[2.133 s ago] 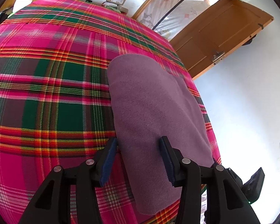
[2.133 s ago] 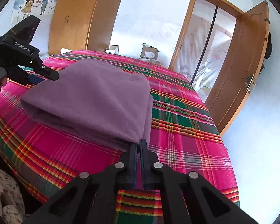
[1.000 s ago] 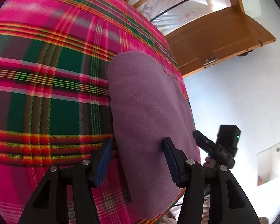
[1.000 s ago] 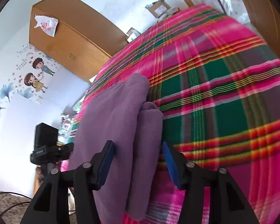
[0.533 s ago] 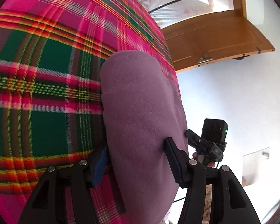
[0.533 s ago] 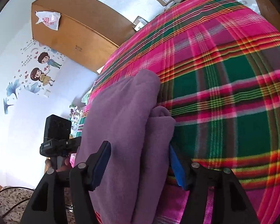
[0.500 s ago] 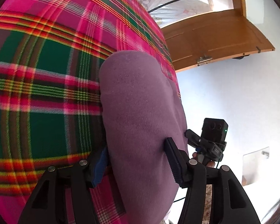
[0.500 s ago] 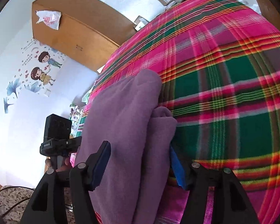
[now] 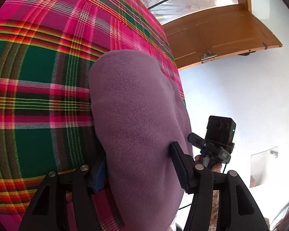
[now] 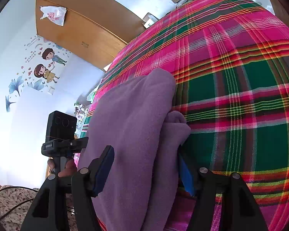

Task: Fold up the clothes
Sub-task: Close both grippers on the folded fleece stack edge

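walls: white, cartoon stickers (image 10: 46, 65) | wardrobe (image 10: 81, 27): wood | door (image 9: 217, 40): wood, open

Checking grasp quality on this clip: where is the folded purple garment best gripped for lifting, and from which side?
Grip the folded purple garment at its two short ends, one gripper each, coming in level with the plaid bed cover. Left gripper and right gripper straddle the whole thick stack, probably keeping the layers together.

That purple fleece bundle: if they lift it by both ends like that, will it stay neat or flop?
The fleece looks soft and thick, so its middle would probably sag between the left gripper and right gripper. A looser layer shows at one end; it may slip free. The fuzzy surface likely grips well.
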